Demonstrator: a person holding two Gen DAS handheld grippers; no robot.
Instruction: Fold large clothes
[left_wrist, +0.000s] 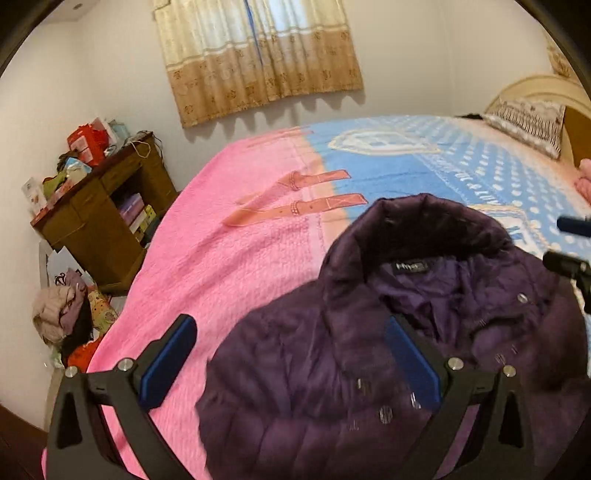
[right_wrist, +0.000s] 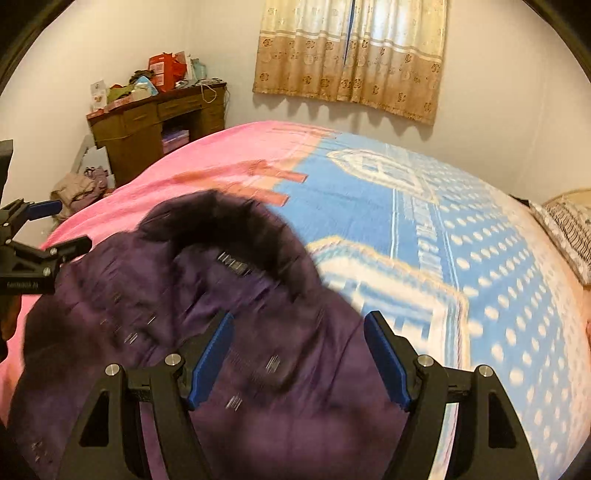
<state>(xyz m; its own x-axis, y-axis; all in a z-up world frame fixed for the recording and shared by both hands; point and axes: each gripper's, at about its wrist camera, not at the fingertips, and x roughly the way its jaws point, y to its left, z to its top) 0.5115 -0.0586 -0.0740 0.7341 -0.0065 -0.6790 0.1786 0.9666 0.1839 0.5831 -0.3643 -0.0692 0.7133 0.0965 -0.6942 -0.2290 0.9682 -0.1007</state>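
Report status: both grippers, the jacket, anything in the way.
Left gripper open, over jacket's left edge. Right gripper open, above jacket's right side, nothing gripped. Purple puffer jacket unfolded on the bedspread, collar away from the cameras. Nothing on it.

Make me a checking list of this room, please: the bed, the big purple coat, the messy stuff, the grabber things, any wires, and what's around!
Surface: bed with pink and blue patterned blanket, coat lying on it.
Job's things: dark purple quilted puffer coat with furry collar, lying open, lining and label showing, not yet folded.
Clutter: heap of clothes on the floor; boxes and packets piled on the brown wooden desk.
Grippers: left gripper jaws open over the coat's edge; right gripper jaws open above the coat; neither is gripping.
Cables: a thin cord on the desk top; too small to identify.
Surroundings: beige floral curtain, white walls, striped pillow at the headboard.
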